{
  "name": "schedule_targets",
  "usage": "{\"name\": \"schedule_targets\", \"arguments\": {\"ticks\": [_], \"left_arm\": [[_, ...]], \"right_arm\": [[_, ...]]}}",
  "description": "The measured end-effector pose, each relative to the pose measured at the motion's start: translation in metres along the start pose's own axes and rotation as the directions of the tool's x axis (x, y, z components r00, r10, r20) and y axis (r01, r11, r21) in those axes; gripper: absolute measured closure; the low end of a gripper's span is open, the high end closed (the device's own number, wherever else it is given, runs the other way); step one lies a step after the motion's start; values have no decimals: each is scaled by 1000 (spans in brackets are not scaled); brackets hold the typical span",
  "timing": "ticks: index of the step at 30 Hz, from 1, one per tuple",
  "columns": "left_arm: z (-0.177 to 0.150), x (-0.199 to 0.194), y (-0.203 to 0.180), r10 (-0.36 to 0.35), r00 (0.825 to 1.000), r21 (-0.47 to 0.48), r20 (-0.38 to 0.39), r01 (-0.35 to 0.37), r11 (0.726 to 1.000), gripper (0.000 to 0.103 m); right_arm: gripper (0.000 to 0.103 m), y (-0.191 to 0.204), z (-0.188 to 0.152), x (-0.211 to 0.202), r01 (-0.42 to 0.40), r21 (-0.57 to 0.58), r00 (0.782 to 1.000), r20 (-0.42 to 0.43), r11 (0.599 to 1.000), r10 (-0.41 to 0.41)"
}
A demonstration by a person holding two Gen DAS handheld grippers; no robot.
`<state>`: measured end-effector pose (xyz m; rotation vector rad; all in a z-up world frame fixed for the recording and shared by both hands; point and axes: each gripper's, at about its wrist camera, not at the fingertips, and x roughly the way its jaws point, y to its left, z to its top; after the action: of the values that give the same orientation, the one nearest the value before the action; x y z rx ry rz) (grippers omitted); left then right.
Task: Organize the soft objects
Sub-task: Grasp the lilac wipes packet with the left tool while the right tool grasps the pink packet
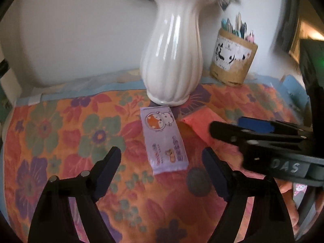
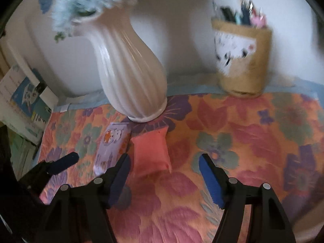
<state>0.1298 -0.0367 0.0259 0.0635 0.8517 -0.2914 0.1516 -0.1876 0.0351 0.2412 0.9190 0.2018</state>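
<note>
On the floral cloth [image 1: 60, 141], the lilac pack [image 1: 164, 139] lies ahead between the left gripper's [image 1: 162, 160] parted, empty fingers, while the pink pouch [image 2: 150, 151] lies ahead between the right gripper's [image 2: 164, 166] parted, empty fingers.

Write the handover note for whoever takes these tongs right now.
Left tongs: open, empty, above the lilac cartoon pouch.
Right tongs: open, empty, the pink cushion just ahead of them.
Pouch and cushion lie side by side on the floral cloth, in front of the white vase; whether they touch is unclear.
Done: nothing evident, neither item gripped.
Left: pick up and sort both.
</note>
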Motion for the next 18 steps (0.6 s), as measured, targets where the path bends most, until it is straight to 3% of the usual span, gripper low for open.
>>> {"name": "schedule_targets", "arguments": {"ticks": [4,6,7,9,10,11,13,16,18], "left_arm": [[-5,17,-5,60,997,40,-39,-59,997,30],[-4,13,-6,40,999,39,-10,-40,998,30],[-5,15,-6,46,999,38,-20,-45,998,35],[-4,17,-4,54,998,28,-25,-53,998,38],[-3,19,-5,51,998,24,-22,-51,998,46],[-3,19,-4,48,999,16,-16,-48,999,57],[-4,17,0,37,999,1,-7,-37,999,65],[-5,12,10,9,1000,-25,13,-8,1000,66],[-10,-1,11,-10,998,-27,67,12,1000,66]], "right_arm": [[40,7,-1,23,-5,-27,1000,-17,1000,5],[49,18,-1,25,67,-86,998,4,994,-67],[60,25,-2,26,94,-117,996,16,989,-93],[63,29,-3,28,109,-132,994,22,985,-107],[64,29,-3,28,112,-131,994,30,985,-109],[64,27,-3,26,100,-121,995,35,988,-97],[64,15,-2,20,50,-62,998,44,997,-47],[64,-8,-3,16,-6,35,999,41,999,5],[64,-16,-7,11,-34,66,998,50,997,31]]}}
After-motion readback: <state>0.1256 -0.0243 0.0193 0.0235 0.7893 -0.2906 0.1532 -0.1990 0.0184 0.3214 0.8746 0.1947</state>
